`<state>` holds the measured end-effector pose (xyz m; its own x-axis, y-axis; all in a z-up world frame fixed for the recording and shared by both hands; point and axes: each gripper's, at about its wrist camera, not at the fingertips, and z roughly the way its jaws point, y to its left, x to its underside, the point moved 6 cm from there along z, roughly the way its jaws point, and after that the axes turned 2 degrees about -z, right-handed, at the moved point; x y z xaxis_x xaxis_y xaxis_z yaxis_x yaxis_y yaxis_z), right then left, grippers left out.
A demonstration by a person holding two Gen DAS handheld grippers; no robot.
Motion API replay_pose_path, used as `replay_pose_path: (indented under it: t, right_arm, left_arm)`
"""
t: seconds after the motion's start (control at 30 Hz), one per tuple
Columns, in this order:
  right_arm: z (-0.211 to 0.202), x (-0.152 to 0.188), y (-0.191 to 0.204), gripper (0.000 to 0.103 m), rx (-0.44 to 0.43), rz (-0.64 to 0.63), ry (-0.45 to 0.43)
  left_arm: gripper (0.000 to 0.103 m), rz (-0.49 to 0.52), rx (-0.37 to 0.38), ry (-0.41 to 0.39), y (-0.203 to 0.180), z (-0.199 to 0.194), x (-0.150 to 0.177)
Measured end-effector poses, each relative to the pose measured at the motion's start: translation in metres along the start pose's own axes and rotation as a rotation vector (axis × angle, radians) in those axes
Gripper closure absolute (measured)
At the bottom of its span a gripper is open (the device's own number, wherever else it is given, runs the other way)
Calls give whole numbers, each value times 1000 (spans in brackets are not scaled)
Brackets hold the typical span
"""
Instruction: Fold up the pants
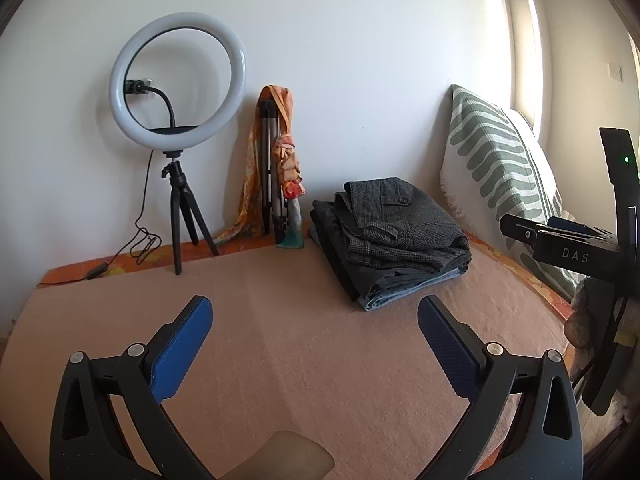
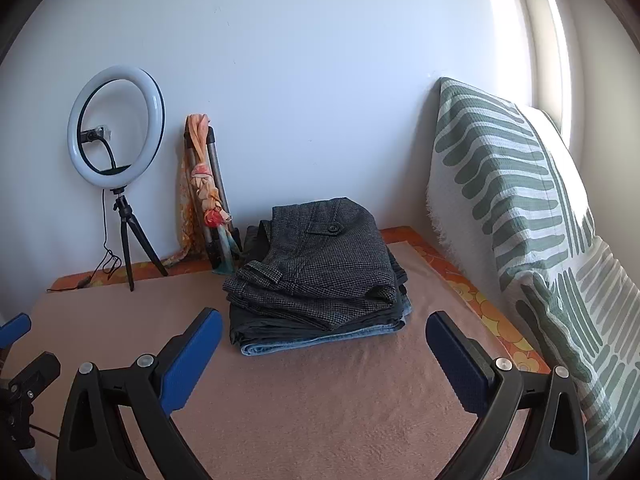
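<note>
A stack of folded pants [image 1: 394, 236] lies at the back right of the pink blanket [image 1: 300, 340]. The top pair is grey tweed with a button pocket; dark pants and blue jeans lie under it. The stack also shows in the right wrist view [image 2: 320, 276]. My left gripper [image 1: 314, 310] is open and empty, low over the bare blanket in front of the stack. My right gripper [image 2: 324, 324] is open and empty, just in front of the stack's near edge. The right gripper's body shows at the right edge of the left wrist view [image 1: 572, 248].
A ring light on a small tripod [image 1: 178, 80] stands at the back left with its cable trailing. A folded tripod draped with an orange scarf [image 1: 276, 168] leans on the wall. A green-and-white patterned cushion [image 2: 520, 216] stands along the right side. The blanket [image 2: 320, 392] lies on an orange floral cover.
</note>
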<state>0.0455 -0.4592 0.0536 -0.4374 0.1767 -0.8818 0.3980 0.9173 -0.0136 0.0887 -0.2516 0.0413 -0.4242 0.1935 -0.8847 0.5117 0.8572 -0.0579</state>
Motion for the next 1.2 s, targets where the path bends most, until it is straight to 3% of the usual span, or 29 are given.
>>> replay_pose_path:
  t: [0.33, 1.2]
  right_arm:
    - [0, 1, 1, 0, -4, 15, 1]
    - [-1, 0, 6, 0, -1, 10, -2]
  left_arm:
    - [1, -8, -9, 38, 3, 3, 6]
    - [1, -2, -11, 35, 3, 2, 6]
